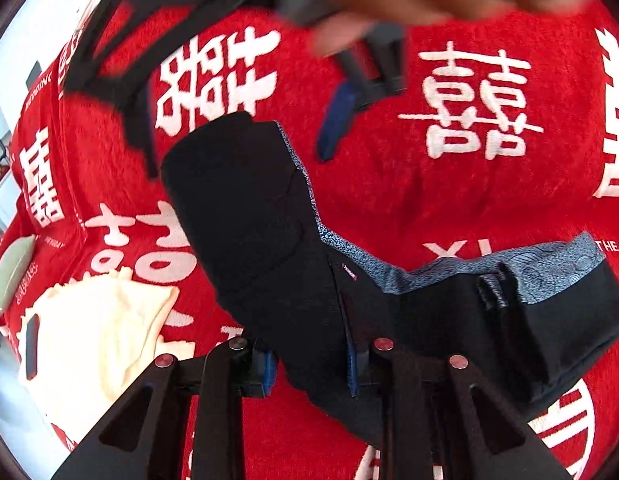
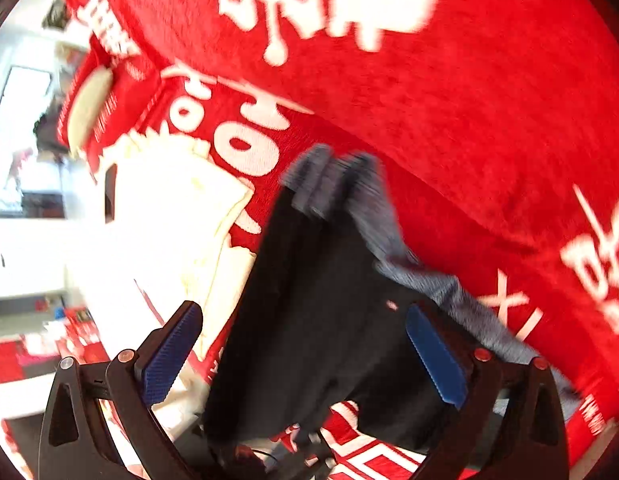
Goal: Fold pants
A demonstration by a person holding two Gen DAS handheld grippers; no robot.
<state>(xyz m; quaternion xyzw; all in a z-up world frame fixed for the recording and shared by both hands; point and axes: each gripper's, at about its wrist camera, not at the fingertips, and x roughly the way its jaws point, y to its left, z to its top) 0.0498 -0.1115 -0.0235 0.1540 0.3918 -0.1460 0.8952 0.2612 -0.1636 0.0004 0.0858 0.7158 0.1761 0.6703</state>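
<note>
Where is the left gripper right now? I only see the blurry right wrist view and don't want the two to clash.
Observer: The left gripper is near the waist end of the folded black fabric pants, with cloth between its fingers. I cannot tell whether it is clamped.
Operator: Where does that put mine?
Observer: Your right gripper hangs open at the opposite leg end, with one finger on either side of it.
Operator: Anything clearer at the waist?
Observer: The patterned blue-grey waistband lining is turned outward, with a dark belt loop across it.
</note>
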